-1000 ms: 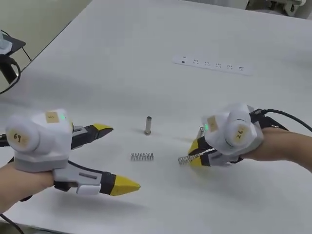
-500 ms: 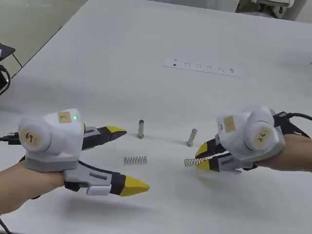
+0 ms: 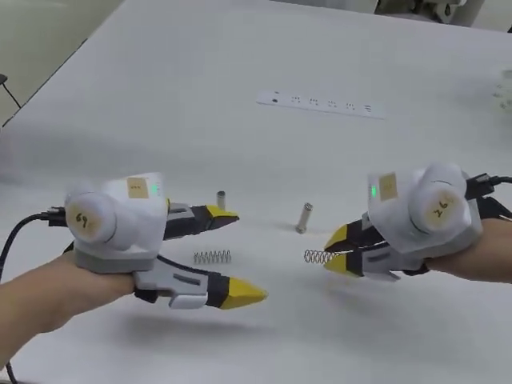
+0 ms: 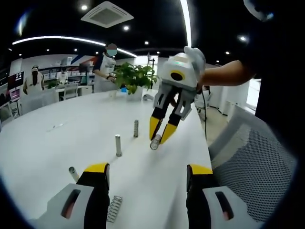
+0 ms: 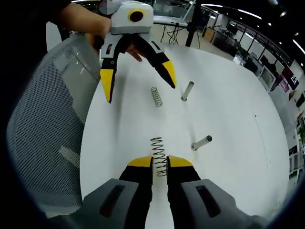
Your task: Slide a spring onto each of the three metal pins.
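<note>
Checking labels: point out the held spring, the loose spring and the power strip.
held spring (image 5: 158,153): right gripper view, middle coils.
loose spring (image 3: 212,257): head view, middle coils.
power strip (image 3: 320,105): head view, top face.

spring (image 5: 157,147) end hidden, pinched inside right claw (image 5: 160,161)

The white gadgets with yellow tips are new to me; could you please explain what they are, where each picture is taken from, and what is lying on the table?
These are hand-held tools: a person grips one in each hand, and each ends in two yellow-tipped tongs. The ordinary picture comes from a headset camera looking down; the two round ones come from cameras riding on the tools, looking along their tongs. The left tongs stand open, holding nothing. The right tongs are shut on a thin metal coil spring. On the white table lie a second, loose metal spring and a long white power strip; two short grey metal pins stand there too.
</note>
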The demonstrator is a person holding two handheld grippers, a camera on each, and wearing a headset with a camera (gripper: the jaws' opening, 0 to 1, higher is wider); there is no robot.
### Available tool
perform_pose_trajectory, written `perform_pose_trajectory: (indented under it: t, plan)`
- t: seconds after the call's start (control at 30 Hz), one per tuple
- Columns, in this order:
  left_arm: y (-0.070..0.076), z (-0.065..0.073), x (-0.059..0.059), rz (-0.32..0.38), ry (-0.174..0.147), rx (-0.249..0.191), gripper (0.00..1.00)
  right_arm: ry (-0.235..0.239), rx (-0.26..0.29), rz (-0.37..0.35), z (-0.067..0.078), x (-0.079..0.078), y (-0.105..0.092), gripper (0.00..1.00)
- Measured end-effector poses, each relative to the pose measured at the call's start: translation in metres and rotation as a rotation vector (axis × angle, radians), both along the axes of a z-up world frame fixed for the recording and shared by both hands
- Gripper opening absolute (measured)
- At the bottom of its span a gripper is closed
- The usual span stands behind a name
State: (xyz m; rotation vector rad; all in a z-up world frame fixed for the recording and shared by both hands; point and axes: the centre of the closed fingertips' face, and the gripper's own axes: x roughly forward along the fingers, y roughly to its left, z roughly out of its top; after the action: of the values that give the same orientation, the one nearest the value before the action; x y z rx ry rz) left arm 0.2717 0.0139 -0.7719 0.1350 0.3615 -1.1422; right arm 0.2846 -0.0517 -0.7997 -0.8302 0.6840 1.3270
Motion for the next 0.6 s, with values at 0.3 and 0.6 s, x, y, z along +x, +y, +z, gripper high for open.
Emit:
perform_pose_trajectory:
  t: [0.3,0.6]
  plan:
    - [-0.030,-0.007,0.001,-0.078,-0.023,0.028,0.40,0.024,0.019,-0.032,-0.001,-0.009,0.006,0.08]
    - [-0.054,-0.018,-0.004,-0.148,-0.035,0.069,0.25,0.019,0.004,-0.010,-0.002,-0.015,0.012,0.08]
